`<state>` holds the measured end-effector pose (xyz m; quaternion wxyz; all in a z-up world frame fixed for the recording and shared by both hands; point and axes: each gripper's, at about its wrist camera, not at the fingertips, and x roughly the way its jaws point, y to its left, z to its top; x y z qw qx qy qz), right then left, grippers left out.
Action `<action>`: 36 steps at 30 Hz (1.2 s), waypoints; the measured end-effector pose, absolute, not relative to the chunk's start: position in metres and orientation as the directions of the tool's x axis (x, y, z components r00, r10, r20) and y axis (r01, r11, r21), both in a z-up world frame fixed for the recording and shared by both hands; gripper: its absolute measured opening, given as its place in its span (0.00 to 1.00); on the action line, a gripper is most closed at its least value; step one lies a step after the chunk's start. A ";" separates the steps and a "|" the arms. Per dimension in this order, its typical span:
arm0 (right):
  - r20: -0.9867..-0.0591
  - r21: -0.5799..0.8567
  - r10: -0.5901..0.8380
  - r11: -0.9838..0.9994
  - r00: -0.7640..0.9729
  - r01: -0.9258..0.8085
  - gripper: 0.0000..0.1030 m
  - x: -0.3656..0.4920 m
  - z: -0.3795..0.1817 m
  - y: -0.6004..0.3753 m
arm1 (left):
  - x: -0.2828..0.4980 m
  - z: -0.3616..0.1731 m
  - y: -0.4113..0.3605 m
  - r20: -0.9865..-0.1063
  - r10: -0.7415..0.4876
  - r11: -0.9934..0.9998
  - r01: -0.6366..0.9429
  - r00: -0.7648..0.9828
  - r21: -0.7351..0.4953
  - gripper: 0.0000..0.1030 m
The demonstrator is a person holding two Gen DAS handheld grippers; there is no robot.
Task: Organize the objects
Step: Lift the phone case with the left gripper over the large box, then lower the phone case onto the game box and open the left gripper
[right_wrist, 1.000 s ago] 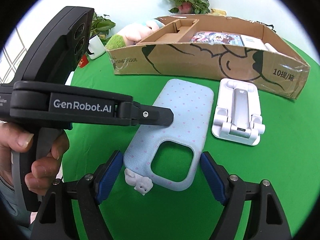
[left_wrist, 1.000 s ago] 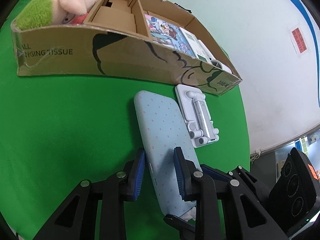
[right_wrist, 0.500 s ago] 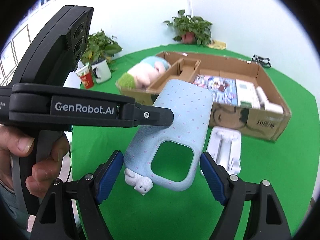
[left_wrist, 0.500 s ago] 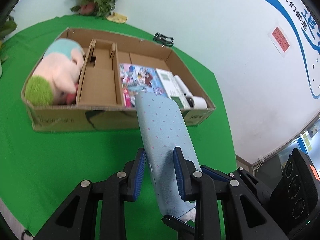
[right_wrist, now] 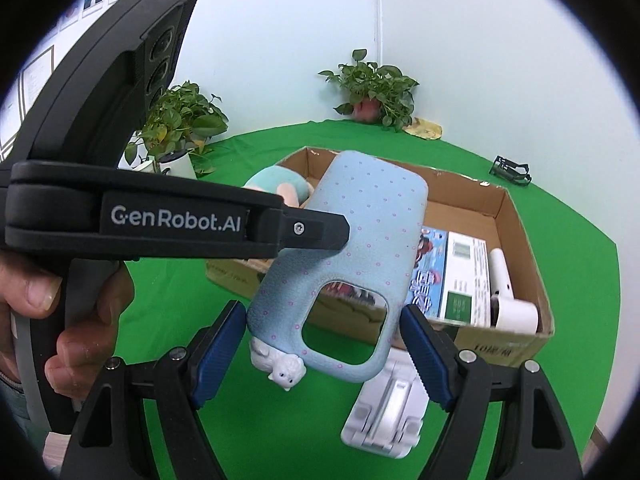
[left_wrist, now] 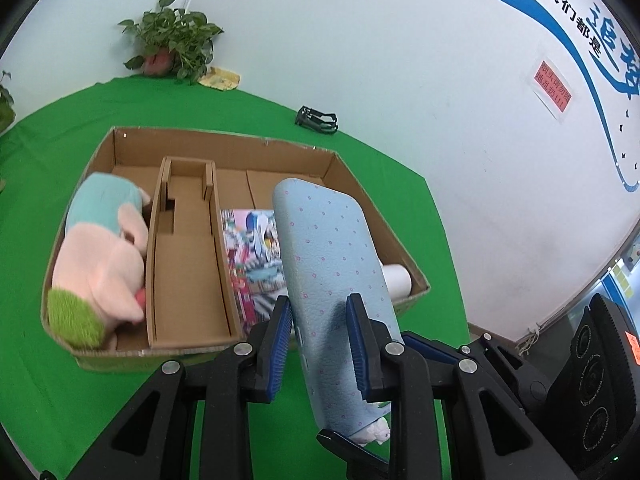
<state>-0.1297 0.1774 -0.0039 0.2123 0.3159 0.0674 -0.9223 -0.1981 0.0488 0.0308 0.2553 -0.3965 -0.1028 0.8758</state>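
Observation:
My left gripper [left_wrist: 318, 334] is shut on a light blue dotted phone case [left_wrist: 328, 276] and holds it in the air above the near edge of the cardboard box [left_wrist: 260, 144]. In the right wrist view the phone case [right_wrist: 360, 232] hangs in front of the box [right_wrist: 524, 248], clamped edge-on by the left gripper's finger. My right gripper [right_wrist: 324, 354] is open, its pads either side of the case's lower end and apart from it. A white folding phone stand [right_wrist: 384, 420] lies on the green cloth below.
The box holds a plush toy [left_wrist: 100, 256], a cardboard divider [left_wrist: 184, 256], a colourful booklet [left_wrist: 252, 256], a white packet [right_wrist: 464, 276] and a white roll [left_wrist: 396, 280]. Potted plants [right_wrist: 376, 88] and a black clip [left_wrist: 318, 118] sit at the table's far side.
The left gripper has lifted the phone case off the cloth and carried it up and toward the box. The right gripper rose with it and stayed open. The white stand stayed on the table.

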 end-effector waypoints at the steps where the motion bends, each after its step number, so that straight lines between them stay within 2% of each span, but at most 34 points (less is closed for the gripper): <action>1: -0.609 0.011 -0.351 -0.901 -0.711 0.435 0.77 -0.136 -0.002 0.179 | -0.202 0.033 0.050 -0.642 0.527 -0.850 -0.365 -0.558 -0.381 0.24; 14: -0.645 0.077 -0.376 -0.898 -0.665 0.434 0.77 -0.222 -0.004 0.188 | -0.298 0.023 0.052 -0.656 0.542 -0.841 -0.347 -0.526 -0.416 0.24; 25: -0.721 0.181 -0.418 -0.884 -0.552 0.432 0.77 -0.277 -0.041 0.190 | -0.356 -0.033 0.052 -0.737 0.522 -0.853 -0.262 -0.431 -0.451 0.24; 29: -0.759 0.214 -0.424 -0.879 -0.494 0.426 0.78 -0.287 -0.060 0.188 | -0.366 -0.053 0.053 -0.784 0.481 -0.877 -0.228 -0.393 -0.423 0.26; 33: -0.771 0.240 -0.441 -0.869 -0.460 0.432 0.78 -0.288 -0.069 0.188 | -0.362 -0.047 0.047 -0.767 0.495 -0.869 -0.234 -0.408 -0.436 0.39; 35: -0.766 0.251 -0.450 -0.867 -0.459 0.431 0.78 -0.286 -0.069 0.192 | -0.353 -0.037 0.040 -0.754 0.459 -0.888 -0.223 -0.470 -0.402 0.58; 36: -0.763 0.255 -0.453 -0.866 -0.461 0.429 0.78 -0.287 -0.070 0.195 | -0.348 -0.033 0.038 -0.746 0.456 -0.890 -0.221 -0.485 -0.400 0.59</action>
